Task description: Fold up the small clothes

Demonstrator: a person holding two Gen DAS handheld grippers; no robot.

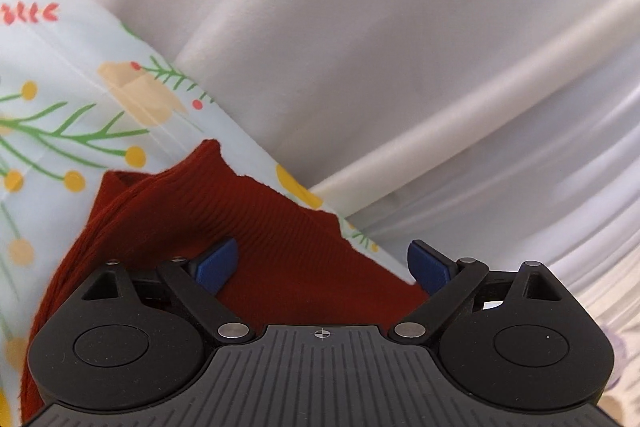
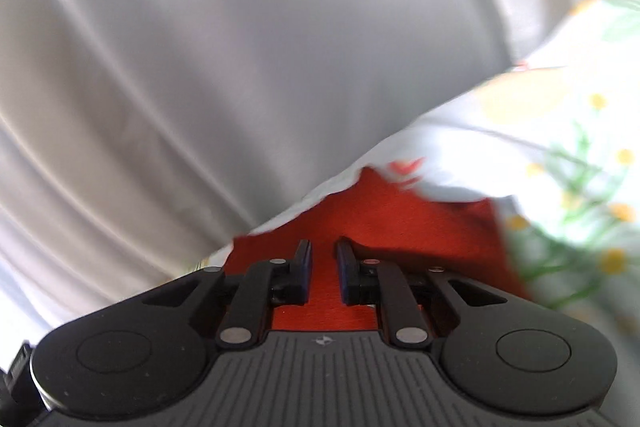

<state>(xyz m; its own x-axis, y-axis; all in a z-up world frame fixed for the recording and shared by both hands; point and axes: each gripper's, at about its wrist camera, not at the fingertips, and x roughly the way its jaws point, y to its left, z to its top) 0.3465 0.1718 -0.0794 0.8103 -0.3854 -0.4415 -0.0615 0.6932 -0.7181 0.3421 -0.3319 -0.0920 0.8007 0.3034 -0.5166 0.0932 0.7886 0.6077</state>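
Observation:
A dark red ribbed knit garment (image 1: 256, 211) lies on a flower-printed cloth (image 1: 60, 99). My left gripper (image 1: 322, 261) is open, its blue fingertips (image 1: 218, 265) spread wide just above the garment's near part. In the right wrist view the same red garment (image 2: 400, 223) lies under my right gripper (image 2: 323, 259). Its jaws stand nearly closed with a narrow gap, red fabric showing through it. I cannot tell whether they pinch the fabric. The right view is motion-blurred.
The flowered cloth (image 2: 560, 131) ends at an edge close ahead of both grippers. Beyond it hangs a white pleated curtain (image 1: 400, 47), also filling the left of the right wrist view (image 2: 200, 67).

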